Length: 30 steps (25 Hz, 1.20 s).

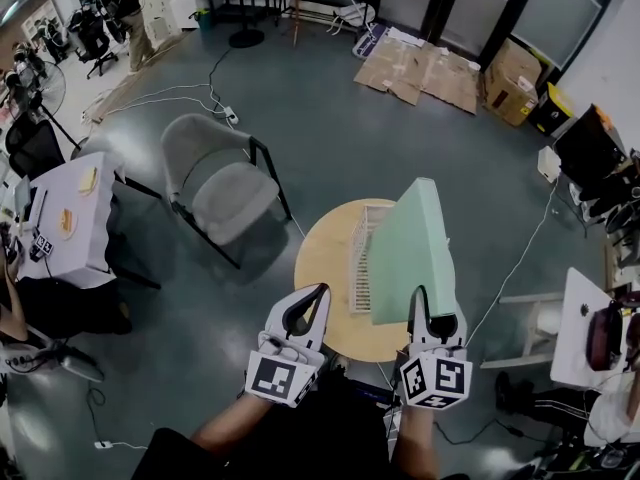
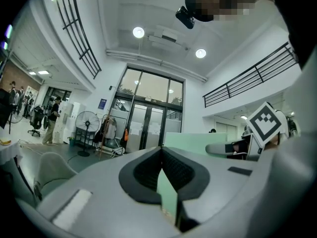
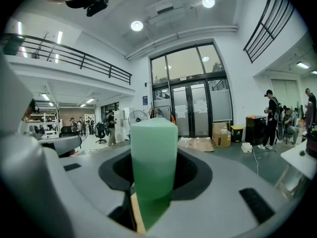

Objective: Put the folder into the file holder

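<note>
File holder [image 1: 362, 260] (head view only)

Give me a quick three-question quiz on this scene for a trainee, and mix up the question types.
1. True or false: the green folder already stands in the file holder.
2. What does the file holder stand on? A a shelf, B the round table, C a cart.
3. Fill in: the folder is gripped by the ___ hand-held gripper.

Key: 1 false, it is held up beside the holder. 2 B. 3 the right hand-held gripper.
</note>
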Each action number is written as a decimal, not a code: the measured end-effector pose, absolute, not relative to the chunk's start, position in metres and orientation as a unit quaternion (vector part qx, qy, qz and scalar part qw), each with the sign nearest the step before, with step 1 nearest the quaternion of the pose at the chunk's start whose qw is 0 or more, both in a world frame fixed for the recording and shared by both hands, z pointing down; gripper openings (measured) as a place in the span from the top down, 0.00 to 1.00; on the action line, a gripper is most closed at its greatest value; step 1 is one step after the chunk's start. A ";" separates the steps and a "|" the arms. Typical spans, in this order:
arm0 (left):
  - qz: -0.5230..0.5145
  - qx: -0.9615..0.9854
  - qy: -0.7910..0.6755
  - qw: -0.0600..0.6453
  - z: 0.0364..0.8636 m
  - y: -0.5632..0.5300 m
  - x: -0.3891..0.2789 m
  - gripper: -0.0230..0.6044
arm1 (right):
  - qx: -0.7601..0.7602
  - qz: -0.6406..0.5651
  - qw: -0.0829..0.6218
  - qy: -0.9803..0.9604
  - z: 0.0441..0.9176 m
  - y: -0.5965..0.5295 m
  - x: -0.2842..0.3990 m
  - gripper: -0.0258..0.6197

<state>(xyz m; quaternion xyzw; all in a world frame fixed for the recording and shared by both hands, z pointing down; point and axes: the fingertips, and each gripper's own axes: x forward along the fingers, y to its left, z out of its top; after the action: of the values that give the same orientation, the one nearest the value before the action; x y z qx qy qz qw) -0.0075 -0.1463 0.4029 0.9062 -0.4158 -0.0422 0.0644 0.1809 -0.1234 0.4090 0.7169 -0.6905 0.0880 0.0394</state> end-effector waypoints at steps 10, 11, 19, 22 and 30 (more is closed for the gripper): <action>-0.044 0.902 -0.425 0.067 0.403 -0.152 0.005 0.96 | 0.708 0.085 0.038 -0.700 0.421 -0.141 0.181 0.73; -0.042 0.902 -0.425 0.067 0.403 -0.153 0.005 0.96 | 0.708 0.084 0.038 -0.700 0.423 -0.142 0.181 0.73; -0.036 0.902 -0.426 0.067 0.406 -0.159 0.010 0.96 | 0.708 0.080 0.038 -0.701 0.435 -0.150 0.183 0.73; -0.033 0.901 -0.426 0.069 0.408 -0.159 0.012 0.96 | 0.708 0.079 0.037 -0.701 0.438 -0.152 0.184 0.73; -0.033 0.900 -0.429 0.074 0.407 -0.165 0.012 0.96 | 0.709 0.074 0.036 -0.701 0.443 -0.160 0.183 0.73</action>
<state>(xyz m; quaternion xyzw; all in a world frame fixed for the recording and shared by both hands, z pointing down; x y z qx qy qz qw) 0.0119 -0.1651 0.4074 0.8996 -0.4292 -0.0330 0.0741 0.1828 -0.1598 0.4430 0.7087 -0.7007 0.0738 0.0361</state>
